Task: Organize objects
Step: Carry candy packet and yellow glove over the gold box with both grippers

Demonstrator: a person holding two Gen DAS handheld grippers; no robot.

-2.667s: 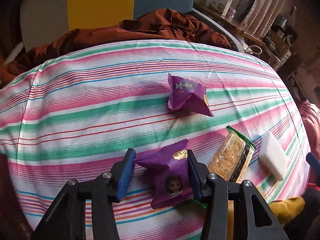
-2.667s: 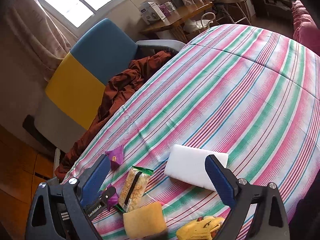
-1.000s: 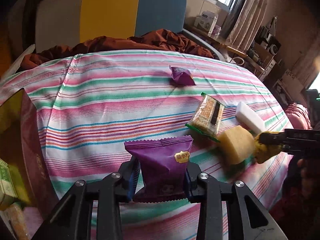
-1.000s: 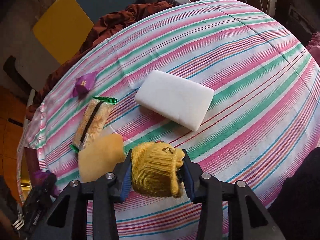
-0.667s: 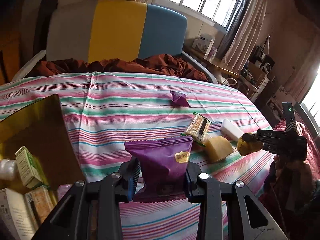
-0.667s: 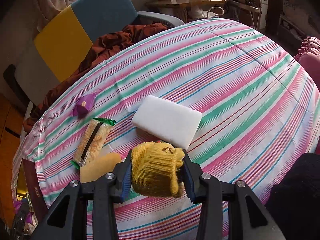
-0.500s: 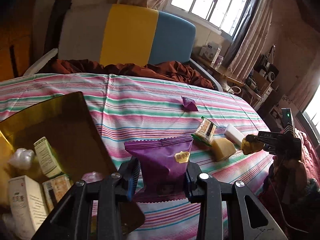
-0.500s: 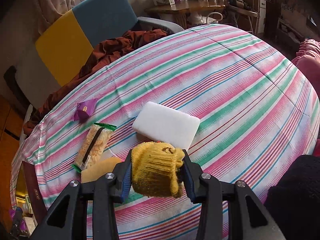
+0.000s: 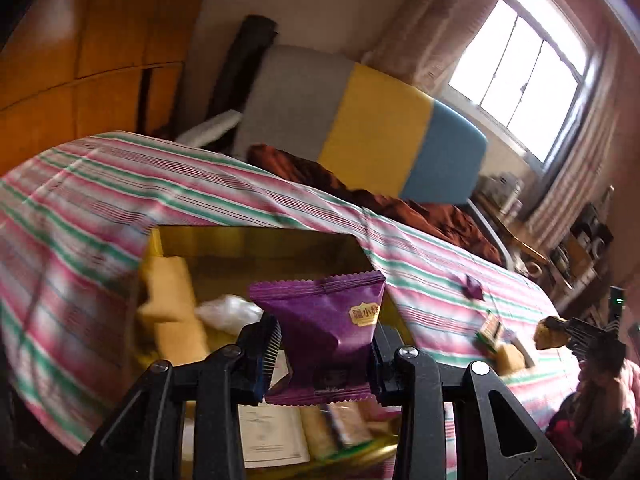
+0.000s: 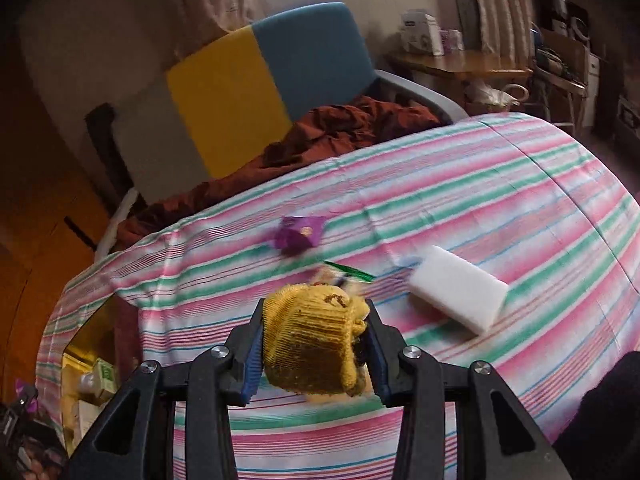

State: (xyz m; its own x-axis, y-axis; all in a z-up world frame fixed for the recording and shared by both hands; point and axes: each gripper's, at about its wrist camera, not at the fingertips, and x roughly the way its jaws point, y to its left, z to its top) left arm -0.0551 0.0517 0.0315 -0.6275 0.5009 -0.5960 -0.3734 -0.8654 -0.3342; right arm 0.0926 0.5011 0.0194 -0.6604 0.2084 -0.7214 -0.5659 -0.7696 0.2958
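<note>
The left tongs (image 9: 324, 356) grip a purple snack packet (image 9: 326, 336) by its sides, held upright above an open gold-lined box (image 9: 256, 240). A small gold badge on the packet carries Chinese characters, too small to read with certainty. The box sits at the edge of the striped bed cover (image 9: 100, 184); inside it lie yellowish packets (image 9: 172, 300), a crumpled white bag (image 9: 228, 312) and a white printed carton (image 9: 272, 436), all blurred.

The right tongs (image 10: 314, 350) are closed on a yellow knitted item (image 10: 316, 340), held above the bed. Just beyond it a white block (image 10: 458, 290) lies flat on the cover, and a second purple packet (image 10: 298, 234) lies further off. A green-edged wrapper (image 10: 352, 272) peeks out behind the knitted item, mostly hidden by it. At the lower left of the right wrist view the box shows again, with a green-and-white carton (image 10: 105, 376) in it.

Behind the bed stands a grey, yellow and blue chair (image 10: 256, 80), with a rust-brown cloth (image 10: 340, 128) heaped in front of it. A wooden table (image 10: 460, 64) by the window holds a white printed box (image 10: 418, 32); its lettering is unreadable.
</note>
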